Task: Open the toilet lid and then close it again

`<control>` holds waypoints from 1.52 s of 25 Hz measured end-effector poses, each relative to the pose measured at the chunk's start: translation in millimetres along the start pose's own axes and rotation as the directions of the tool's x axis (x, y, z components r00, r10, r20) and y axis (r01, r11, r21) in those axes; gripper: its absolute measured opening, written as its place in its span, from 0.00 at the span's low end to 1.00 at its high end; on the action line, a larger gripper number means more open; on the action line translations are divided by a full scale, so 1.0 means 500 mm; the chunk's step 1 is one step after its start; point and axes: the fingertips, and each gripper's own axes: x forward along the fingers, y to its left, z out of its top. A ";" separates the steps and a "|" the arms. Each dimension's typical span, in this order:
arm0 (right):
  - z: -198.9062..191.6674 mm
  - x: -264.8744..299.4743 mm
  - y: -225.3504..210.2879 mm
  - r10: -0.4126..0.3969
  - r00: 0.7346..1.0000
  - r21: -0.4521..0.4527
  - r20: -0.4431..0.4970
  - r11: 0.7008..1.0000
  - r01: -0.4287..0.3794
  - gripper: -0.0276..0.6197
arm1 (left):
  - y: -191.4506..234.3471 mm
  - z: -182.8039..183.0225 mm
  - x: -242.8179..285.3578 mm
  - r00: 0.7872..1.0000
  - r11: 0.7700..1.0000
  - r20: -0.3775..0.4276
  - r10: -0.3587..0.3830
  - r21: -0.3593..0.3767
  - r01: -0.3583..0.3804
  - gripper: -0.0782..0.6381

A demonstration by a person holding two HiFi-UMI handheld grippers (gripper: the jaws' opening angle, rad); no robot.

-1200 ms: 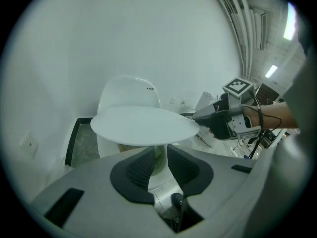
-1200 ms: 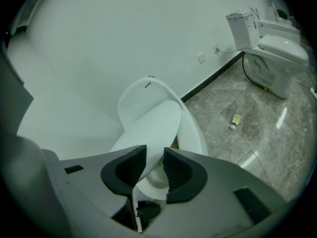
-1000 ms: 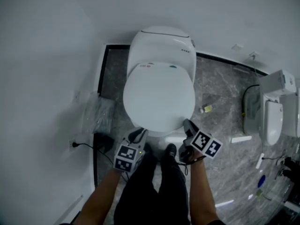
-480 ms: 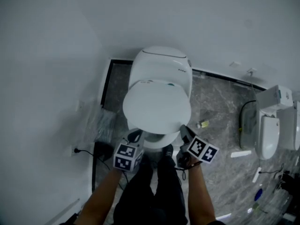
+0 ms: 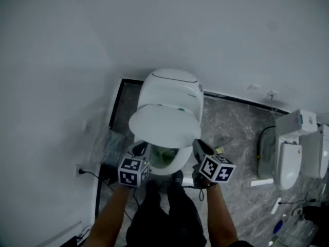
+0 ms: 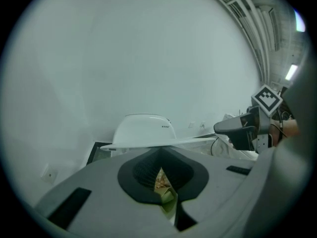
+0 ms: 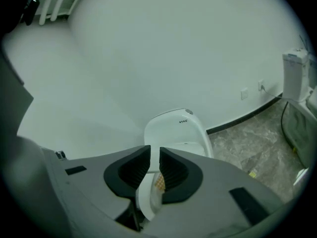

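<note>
Toilet lid [image 5: 163, 126], white oval plastic: stands partly lifted at its front edge, hinged at the rear to the white toilet body [image 5: 172, 89] against the white wall. The white bowl [image 5: 165, 172] shows beneath it.

Left gripper [image 5: 140, 148]: at the lid's front left. Jaws are fully together with nothing between them. In the left gripper view the lid's thin rim runs just above the jaw tips; contact cannot be confirmed.

Right gripper [image 5: 198, 145]: at the lid's front right. Jaws have just been closing and stand a narrow slit apart. No object is seen clamped between the pads; only the white toilet shows through the gap.

Grey marbled floor [image 5: 231, 122]: a second white toilet [image 5: 288, 161] stands well apart at right.
</note>
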 end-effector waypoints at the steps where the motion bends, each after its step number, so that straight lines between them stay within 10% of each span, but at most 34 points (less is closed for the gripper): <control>1: 0.015 0.000 0.001 0.000 1.000 -0.033 0.003 0.999 0.000 0.15 | 0.001 0.012 0.004 1.000 1.000 0.008 0.008 -0.001 -0.008 0.12; 21: 0.197 0.095 0.071 0.153 0.988 -0.481 -0.009 0.866 -0.139 0.28 | 0.044 0.254 0.128 0.987 0.993 0.110 0.120 -0.008 -0.120 0.12; 38: 0.336 0.186 0.036 0.207 0.978 -0.443 0.027 0.880 -0.174 0.28 | 0.054 0.314 0.192 0.981 0.985 0.100 0.169 -0.037 -0.166 0.12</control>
